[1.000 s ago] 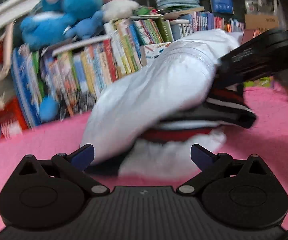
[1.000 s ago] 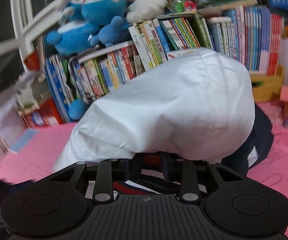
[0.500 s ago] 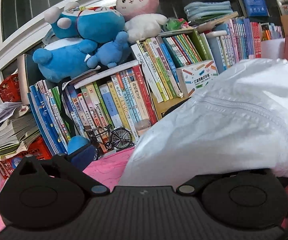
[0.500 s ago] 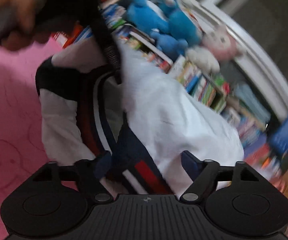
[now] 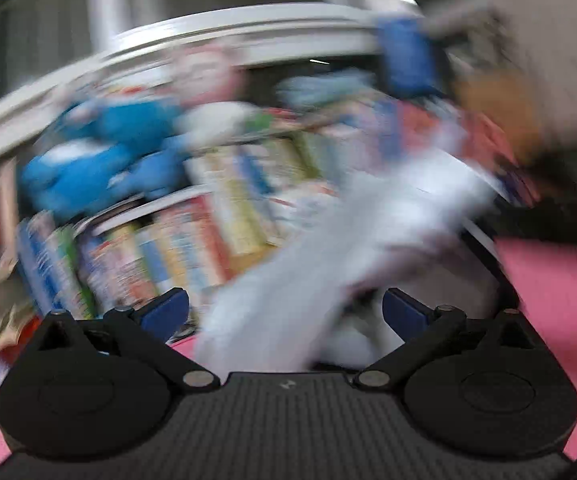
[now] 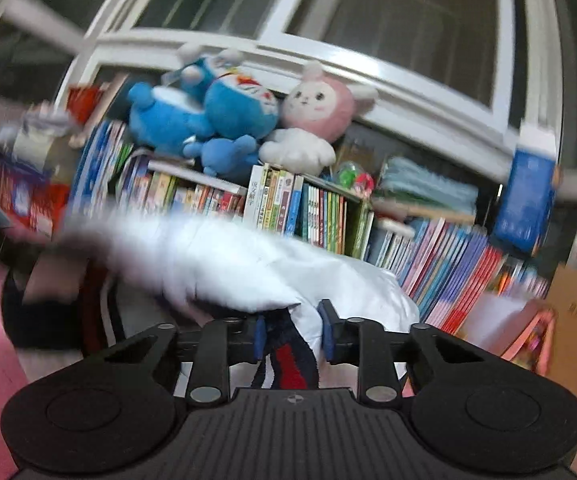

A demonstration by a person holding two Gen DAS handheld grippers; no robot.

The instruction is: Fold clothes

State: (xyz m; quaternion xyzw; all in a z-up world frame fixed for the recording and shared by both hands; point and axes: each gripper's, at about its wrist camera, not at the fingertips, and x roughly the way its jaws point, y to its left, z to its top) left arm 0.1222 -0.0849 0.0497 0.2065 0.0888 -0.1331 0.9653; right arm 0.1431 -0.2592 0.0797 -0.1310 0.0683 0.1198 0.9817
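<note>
Motion blur smears the books (image 5: 216,232) and white garment (image 5: 328,256) in the left wrist view.

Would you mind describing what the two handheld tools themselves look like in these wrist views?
Both match. The left tool and right tool each have a matte black body with fine ribbing, a small pale logo at its centre, two round black housings, and black linkage arms with silver pivot pins. The fingertips carry dark blue pads. No cables or sleeves show.

The black left claw (image 5: 284,314) with blue pads stands wide open. The black right claw (image 6: 291,338) is closed on white cloth.
</note>
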